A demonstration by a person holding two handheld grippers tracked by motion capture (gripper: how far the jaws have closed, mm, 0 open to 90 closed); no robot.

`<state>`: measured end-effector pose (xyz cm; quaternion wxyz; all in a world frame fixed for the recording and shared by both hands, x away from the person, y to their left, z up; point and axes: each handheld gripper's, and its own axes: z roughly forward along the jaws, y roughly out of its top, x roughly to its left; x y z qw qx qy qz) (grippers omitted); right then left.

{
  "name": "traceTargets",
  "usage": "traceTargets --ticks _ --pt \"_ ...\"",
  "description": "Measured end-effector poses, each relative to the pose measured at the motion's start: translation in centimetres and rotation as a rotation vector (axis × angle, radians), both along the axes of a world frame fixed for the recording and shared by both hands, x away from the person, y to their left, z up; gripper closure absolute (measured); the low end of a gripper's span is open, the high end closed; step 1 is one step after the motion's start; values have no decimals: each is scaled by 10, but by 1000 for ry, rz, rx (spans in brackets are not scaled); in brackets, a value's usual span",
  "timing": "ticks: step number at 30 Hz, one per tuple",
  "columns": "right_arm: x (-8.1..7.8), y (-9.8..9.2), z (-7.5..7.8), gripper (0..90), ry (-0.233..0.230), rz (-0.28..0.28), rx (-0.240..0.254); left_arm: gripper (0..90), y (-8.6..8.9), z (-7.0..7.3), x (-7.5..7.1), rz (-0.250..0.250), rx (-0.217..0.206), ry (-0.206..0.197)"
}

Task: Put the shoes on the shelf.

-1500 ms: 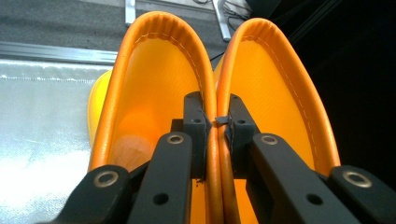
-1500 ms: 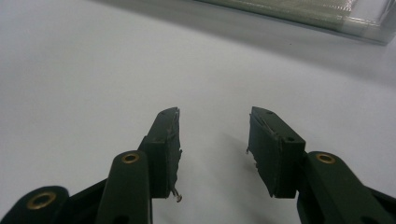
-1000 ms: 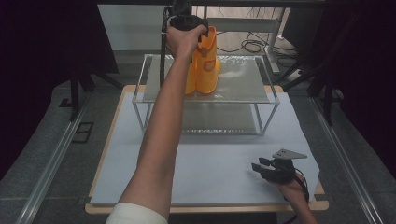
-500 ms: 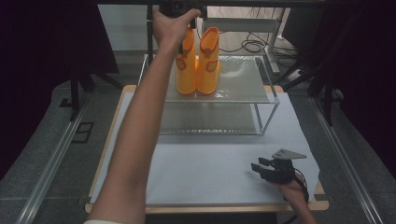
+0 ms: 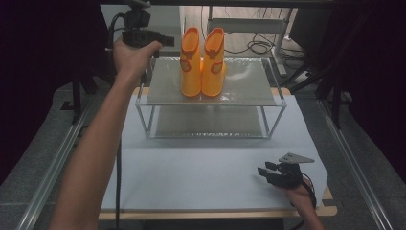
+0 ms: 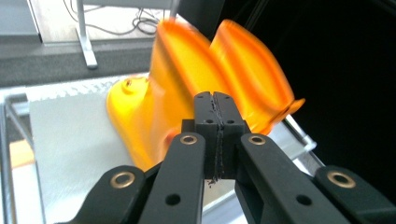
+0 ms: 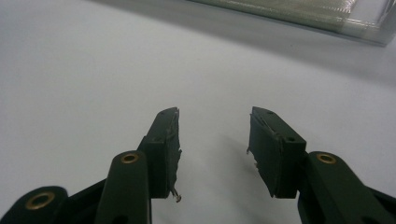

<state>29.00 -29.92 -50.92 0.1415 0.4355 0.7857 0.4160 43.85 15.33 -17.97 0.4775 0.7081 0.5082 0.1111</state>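
Observation:
Two orange rubber boots (image 5: 203,64) stand upright side by side on the top shelf of a wire-frame rack (image 5: 249,84). My left gripper (image 5: 165,40) is in the air just left of them, by the rack's far left corner, apart from the boots. Its jaws have just been closing and now meet with nothing between them; in the left gripper view the shut gripper (image 6: 215,100) has the blurred boots (image 6: 187,88) behind it. My right gripper (image 5: 264,171) rests open on the white sheet at the front right, with bare sheet between the jaws of the right gripper (image 7: 215,126).
The rack has a lower shelf (image 5: 210,120) with nothing on it. A white sheet (image 5: 191,167) covers the wooden board in front of the rack. Metal rails (image 5: 354,163) run along both sides. Cables and stands (image 5: 253,45) lie behind the rack.
The left hand has let go of the boots and swung left, away from them, and its jaws have shut. The boots now stand upright on the top shelf. The right gripper has not moved.

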Motion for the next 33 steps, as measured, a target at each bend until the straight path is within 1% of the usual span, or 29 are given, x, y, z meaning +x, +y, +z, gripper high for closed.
traceTargets --ticks 2,5,8,12,14,16,19,20,21,23,25,29,32,33 --pt "0 0 -1 529 2 -3 0 900 6 -11 0 -7 0 9" --pt "0 0 -1 529 7 -3 -3 900 10 -27 0 -17 19 27" --pt "1 0 -1 529 6 -2 -4 900 9 -49 3 -24 58 60" --pt "0 0 -1 529 9 0 -4 900 0 -86 11 -44 103 131" --pt "1 0 -1 529 7 1 -5 900 -6 -103 17 -61 132 156" --pt "1 0 -1 529 6 -2 -5 900 -14 -119 22 -71 147 183" --pt "1 -1 -2 529 8 -6 -2 900 -25 -137 28 -87 146 208" --pt "1 -1 -2 529 9 -7 0 900 -28 -141 30 -95 146 212" --pt "1 -1 -2 529 9 -7 0 900 -31 -143 30 -86 139 208" --pt "1 -2 -2 530 9 -6 -2 900 -30 -143 32 -93 113 209" --pt "2 -2 -2 529 5 -6 -3 900 -31 -142 33 -95 123 212" --pt "2 0 -3 529 8 -2 -5 900 -32 -143 33 -101 122 206" --pt "2 0 -3 529 7 -1 -4 900 -34 -142 33 -103 126 205" --pt "2 0 -3 529 8 -1 -4 900 -34 -141 33 -106 133 204"
